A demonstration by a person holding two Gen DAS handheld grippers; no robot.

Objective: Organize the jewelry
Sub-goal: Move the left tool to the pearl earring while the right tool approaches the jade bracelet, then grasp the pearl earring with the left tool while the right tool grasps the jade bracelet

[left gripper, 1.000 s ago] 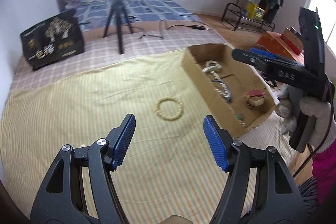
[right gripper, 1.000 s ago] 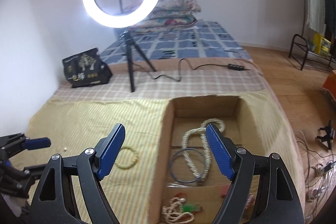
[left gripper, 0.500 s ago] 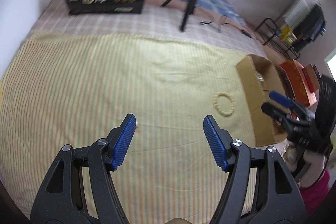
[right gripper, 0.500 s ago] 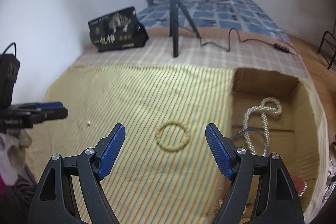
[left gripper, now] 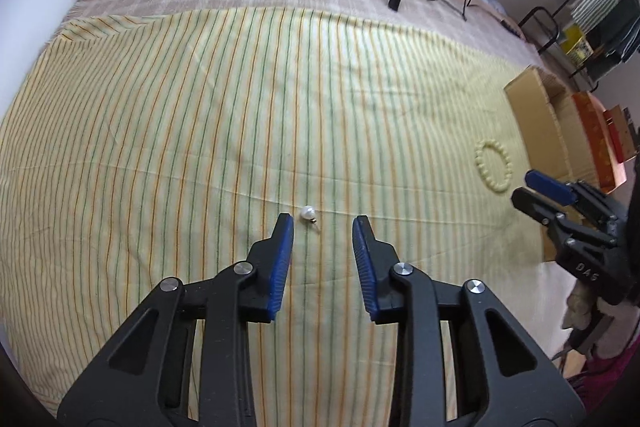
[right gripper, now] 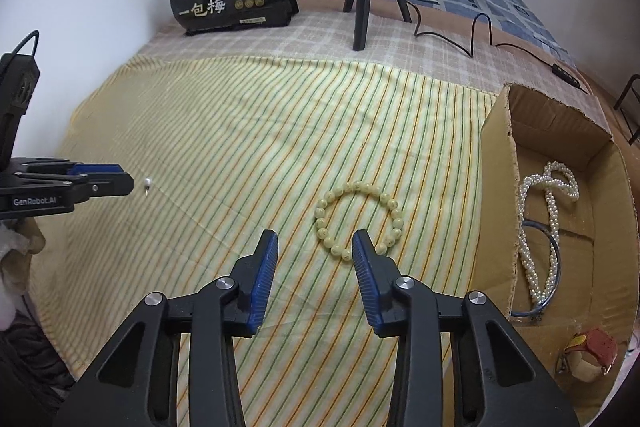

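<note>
Clearly "GenRobot.AI" on left gripper (right gripper: 120,183)

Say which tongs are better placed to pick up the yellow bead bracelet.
Right. The bead bracelet lies just past the right tongs, its near edge at the right fingertip. The left tongs sit over the pearl earring. Both are closing with nothing between them.

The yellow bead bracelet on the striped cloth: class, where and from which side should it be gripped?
Grip the bracelet across its near arc, from above: it lies flat as an open ring, so one finger can drop inside the loop, one outside.
</note>
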